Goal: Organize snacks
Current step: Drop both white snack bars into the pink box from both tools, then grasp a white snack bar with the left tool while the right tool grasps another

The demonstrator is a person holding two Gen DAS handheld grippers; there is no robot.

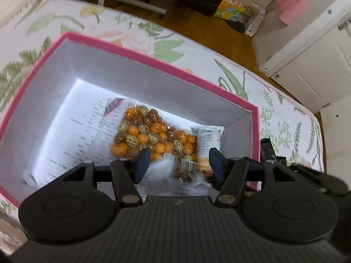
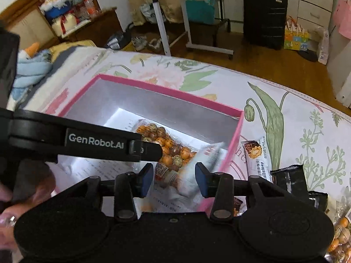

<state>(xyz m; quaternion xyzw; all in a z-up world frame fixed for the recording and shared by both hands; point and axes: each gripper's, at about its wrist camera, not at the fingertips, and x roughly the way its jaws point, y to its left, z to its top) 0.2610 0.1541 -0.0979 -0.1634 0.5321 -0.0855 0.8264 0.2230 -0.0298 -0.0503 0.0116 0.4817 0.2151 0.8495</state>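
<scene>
Right wrist view: white snack packet (image 2: pixel 205 156) lies tilted against the right inner wall of the pink box (image 2: pixel 171 93), blurred, lower end on the box floor beside the clear bag of orange and brown wrapped sweets (image 2: pixel 170 146). Right gripper (image 2: pixel 174 178) hovers just above the packet, fingers (image 2: pixel 147 177) spread apart, pads not pressing on anything; packet looks released. Left gripper (image 1: pixel 179 164) over the same box, fingers (image 1: pixel 142 163) likewise spread, nothing pinched; sweets bag and packet lie below the gap.

Box sits on a flowered bed cover (image 2: pixel 296 120). Outside the box, to its right: a chocolate-bar wrapper (image 2: pixel 255 153), two dark sachets (image 2: pixel 289 179), another sweets bag (image 2: pixel 341 234) at the frame edge.

Judgement: the drop into the box is about done. To do it well, lift both grippers straight up, clear of the pink rim, so no finger snags the packet or drags the box. Packet leans on the wall; nudging it flat would leave room for the rest. Then the nearest loose item for the right gripper is the bar wrapper
</scene>
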